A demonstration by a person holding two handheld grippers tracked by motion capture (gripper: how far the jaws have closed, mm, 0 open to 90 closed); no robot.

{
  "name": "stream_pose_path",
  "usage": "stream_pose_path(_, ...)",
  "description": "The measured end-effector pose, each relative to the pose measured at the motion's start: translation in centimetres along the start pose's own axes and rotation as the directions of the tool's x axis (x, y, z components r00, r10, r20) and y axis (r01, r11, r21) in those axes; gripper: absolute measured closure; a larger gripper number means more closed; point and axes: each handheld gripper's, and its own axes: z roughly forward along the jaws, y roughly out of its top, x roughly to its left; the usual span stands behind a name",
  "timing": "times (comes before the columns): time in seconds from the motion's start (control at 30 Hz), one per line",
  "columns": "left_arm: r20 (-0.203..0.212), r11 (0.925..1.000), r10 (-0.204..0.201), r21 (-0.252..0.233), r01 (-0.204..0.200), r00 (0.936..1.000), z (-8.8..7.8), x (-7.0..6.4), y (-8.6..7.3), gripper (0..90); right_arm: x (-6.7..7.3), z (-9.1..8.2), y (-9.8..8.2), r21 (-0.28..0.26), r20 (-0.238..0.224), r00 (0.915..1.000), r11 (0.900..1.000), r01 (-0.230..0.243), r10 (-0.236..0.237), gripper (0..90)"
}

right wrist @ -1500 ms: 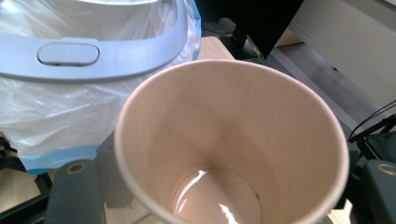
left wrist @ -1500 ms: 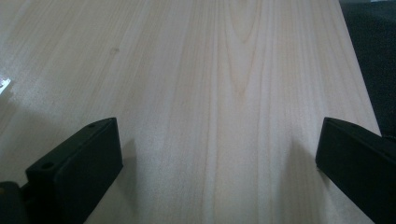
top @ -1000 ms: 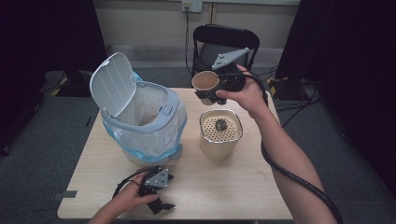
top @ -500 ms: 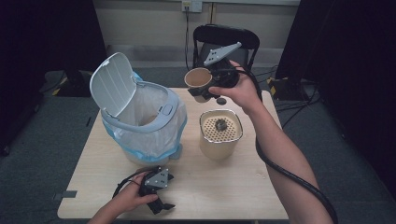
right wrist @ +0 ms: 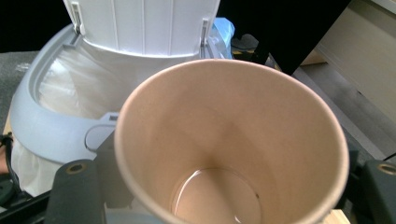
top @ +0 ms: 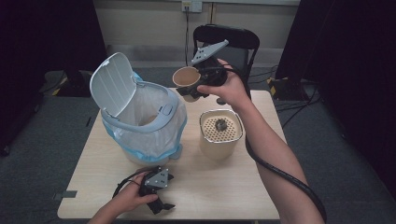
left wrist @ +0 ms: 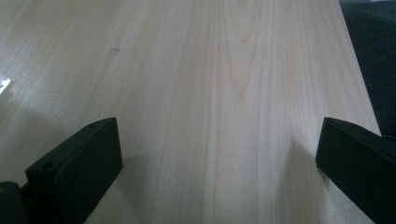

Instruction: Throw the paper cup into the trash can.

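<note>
Resting on pale wood table (top: 224, 186), near edge: left gripper (top: 161, 198), jaws spread, empty. Right gripper (top: 189, 91) grasps paper cup (top: 186, 77) beside open bin (top: 140, 121), far side.

You are working in a recording room or lab, not a home. A lone light wooden table (top: 224, 186) stands on grey carpet (top: 56, 154), and black curtains (top: 42, 42) hang at ten and two o'clock around it. At twelve o'clock a black chair (top: 233, 39) sits against a bare beige wall, where a wall socket (top: 191, 5) feeds a cable. More cables (top: 289, 88) lie on the floor at two o'clock.
</note>
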Motion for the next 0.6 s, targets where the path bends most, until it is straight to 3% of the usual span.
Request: stream_pose_path(0.6,0.0,1.0,0.003,0.001,-0.003,1.0,0.0,0.0,0.0,0.0,1.3,2.1,2.4,-0.01,-0.036,0.9989,1.0,0.029,-0.03,25.8)
